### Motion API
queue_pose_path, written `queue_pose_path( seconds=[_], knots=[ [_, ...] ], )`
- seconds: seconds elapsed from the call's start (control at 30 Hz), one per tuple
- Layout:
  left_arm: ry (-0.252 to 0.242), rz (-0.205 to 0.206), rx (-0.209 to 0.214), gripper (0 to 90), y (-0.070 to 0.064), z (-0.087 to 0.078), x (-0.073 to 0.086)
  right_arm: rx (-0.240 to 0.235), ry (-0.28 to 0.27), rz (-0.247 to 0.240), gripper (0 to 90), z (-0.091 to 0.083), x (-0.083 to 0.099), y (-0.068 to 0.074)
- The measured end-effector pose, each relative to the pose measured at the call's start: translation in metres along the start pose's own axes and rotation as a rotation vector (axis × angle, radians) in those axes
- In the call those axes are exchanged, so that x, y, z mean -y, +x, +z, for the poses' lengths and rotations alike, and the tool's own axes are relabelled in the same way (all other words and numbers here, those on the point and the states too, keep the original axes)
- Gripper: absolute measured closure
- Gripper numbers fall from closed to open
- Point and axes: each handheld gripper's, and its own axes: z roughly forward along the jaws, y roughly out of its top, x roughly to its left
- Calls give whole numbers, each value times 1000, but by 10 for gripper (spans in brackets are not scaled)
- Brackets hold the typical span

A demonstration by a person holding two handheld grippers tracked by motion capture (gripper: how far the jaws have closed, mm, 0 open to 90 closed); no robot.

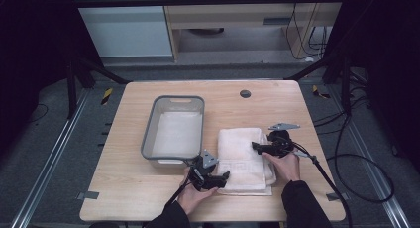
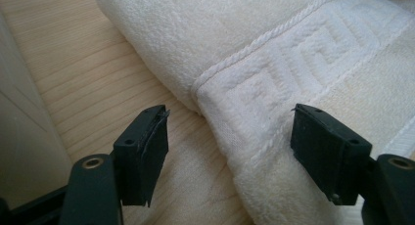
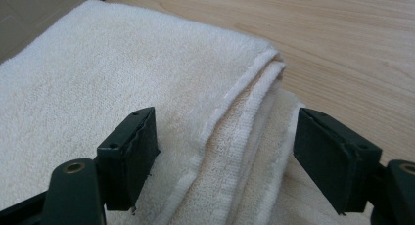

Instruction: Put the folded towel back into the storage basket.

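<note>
Both tongs spread wide, the left gripper (image 1: 218, 177) and right gripper (image 1: 261, 146) flank a folded white towel (image 1: 245, 158) beside a grey bin (image 1: 174, 127); soft and limp, it is likely best pinched at its layered edges.

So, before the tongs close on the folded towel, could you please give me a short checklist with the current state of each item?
1. Left tongs open: ok.
2. Right tongs open: ok.
3. Left tongs straddle the towel edge: ok.
4. Right tongs straddle the layered edges: ok.
5. Every layer sits between the right tongs: cannot tell.
6. Grey bin beside the towel, with room for it: ok.
</note>
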Motion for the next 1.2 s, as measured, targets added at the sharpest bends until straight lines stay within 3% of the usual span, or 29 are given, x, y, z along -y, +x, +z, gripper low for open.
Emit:
queue_pose_path(
  seconds=[0.33,0.43,0.57,1.2],
  knots=[
    [31,-1,-3,286,-1,9,1,-22,38,52,256,9,6,-3],
    [56,-36,16,286,2,11,0,-31,47,63,266,10,6,-3],
    [77,-54,28,288,3,14,-1,-52,64,83,287,12,7,-4],
    [111,-81,147,555,5,16,-6,-145,102,169,548,13,5,-5]
  ],
)
